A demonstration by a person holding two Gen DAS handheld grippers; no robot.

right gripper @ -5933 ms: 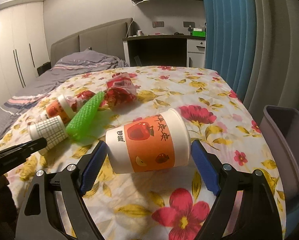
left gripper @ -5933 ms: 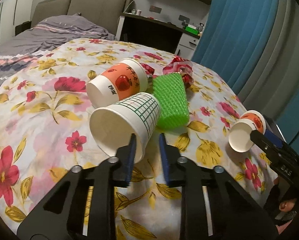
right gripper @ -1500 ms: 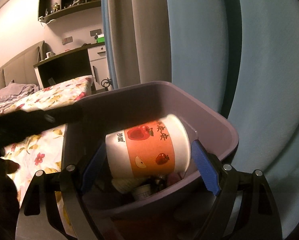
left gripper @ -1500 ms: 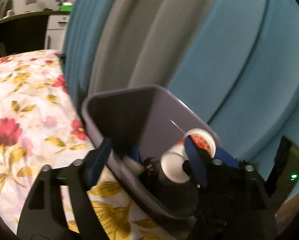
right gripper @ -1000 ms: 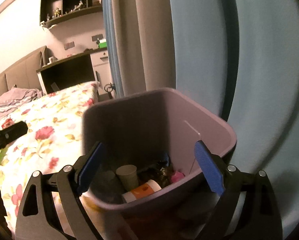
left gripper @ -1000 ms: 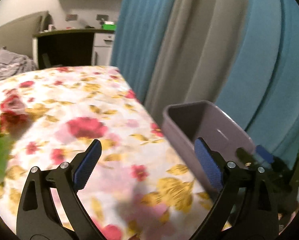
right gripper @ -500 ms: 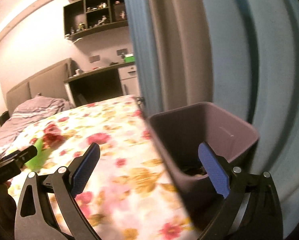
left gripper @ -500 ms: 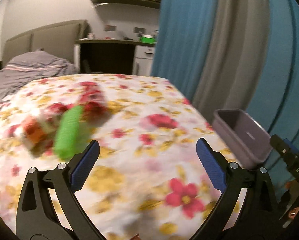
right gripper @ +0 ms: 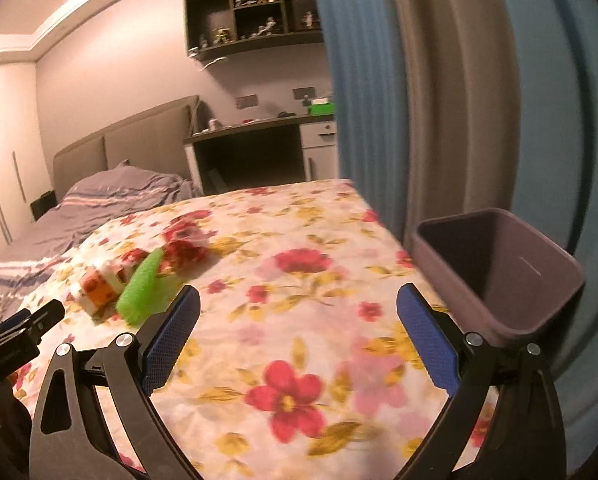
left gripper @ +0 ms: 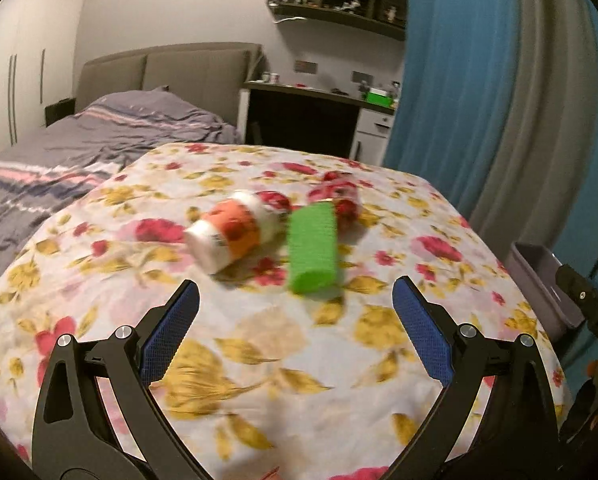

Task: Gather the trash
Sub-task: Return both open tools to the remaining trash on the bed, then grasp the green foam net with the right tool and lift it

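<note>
On the flowered bedspread (left gripper: 299, 340) lie an orange-and-white paper cup (left gripper: 231, 236) on its side, a green mesh sleeve (left gripper: 313, 252) right of it, and a crumpled red wrapper (left gripper: 335, 196) behind. My left gripper (left gripper: 295, 320) stands open over the cloth, short of them, with nothing between its blue pads. My right gripper (right gripper: 297, 328) is also open and empty, above the bed; the cup (right gripper: 99, 288), sleeve (right gripper: 141, 286) and wrapper (right gripper: 185, 246) lie far to its left. The grey-purple bin (right gripper: 499, 272) stands beside the bed at the right.
The bin's corner (left gripper: 539, 280) shows at the right of the left wrist view, with the other gripper's tip (left gripper: 587, 300) beside it. Blue and grey curtains (right gripper: 439, 100) hang behind the bin. A grey striped duvet (left gripper: 79, 148), headboard and desk (left gripper: 311, 120) lie beyond.
Both grippers have swung left, away from the bin and back over the bed. The cup, green sleeve and wrapper now sit ahead of the left gripper. The right gripper's cup went into the bin.
</note>
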